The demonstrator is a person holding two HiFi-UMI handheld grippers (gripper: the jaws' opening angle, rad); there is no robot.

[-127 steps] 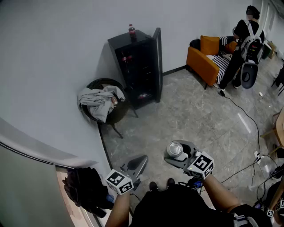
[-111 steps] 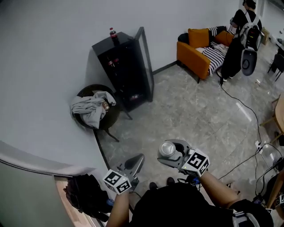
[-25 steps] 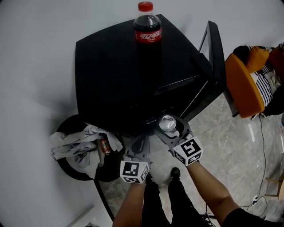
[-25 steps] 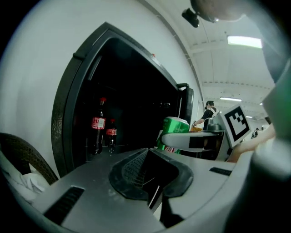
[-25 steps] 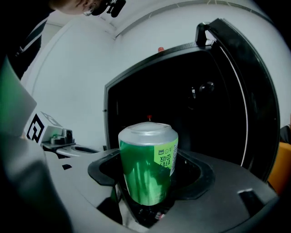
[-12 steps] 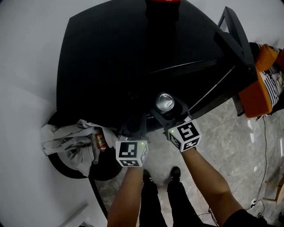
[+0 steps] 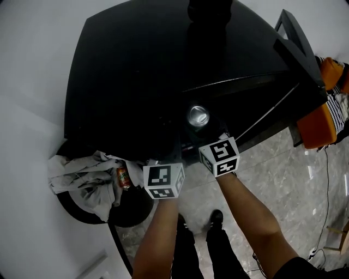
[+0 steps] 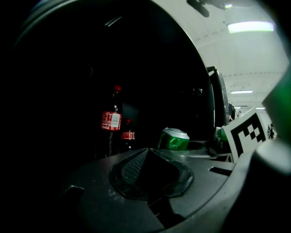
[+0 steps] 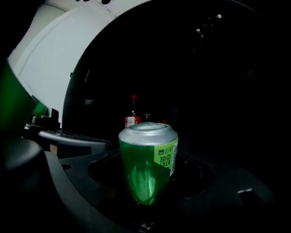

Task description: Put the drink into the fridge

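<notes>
A green drink can (image 9: pixel 148 161) with a silver top stands upright between the jaws of my right gripper (image 9: pixel 150 184), which is shut on it. From the head view the can's top (image 7: pixel 198 115) shows just at the front edge of the black fridge (image 7: pixel 136 71), whose door (image 7: pixel 297 49) stands open to the right. My left gripper (image 8: pixel 148 157) is shut with nothing in it, just left of the can (image 8: pixel 173 139). Cola bottles (image 8: pixel 111 120) stand inside the dark fridge, ahead of both grippers. One more cola bottle (image 7: pixel 210 11) stands on the fridge's top.
A round black side table (image 7: pixel 133 210) at the fridge's lower left holds a grey cloth (image 7: pixel 82 177) and a small red can (image 7: pixel 122 177). An orange sofa (image 7: pixel 327 109) stands to the right. A white wall runs along the left.
I walked from across the room up to the fridge. In the last second both grippers moved forward, and the can now sits at the fridge's front edge.
</notes>
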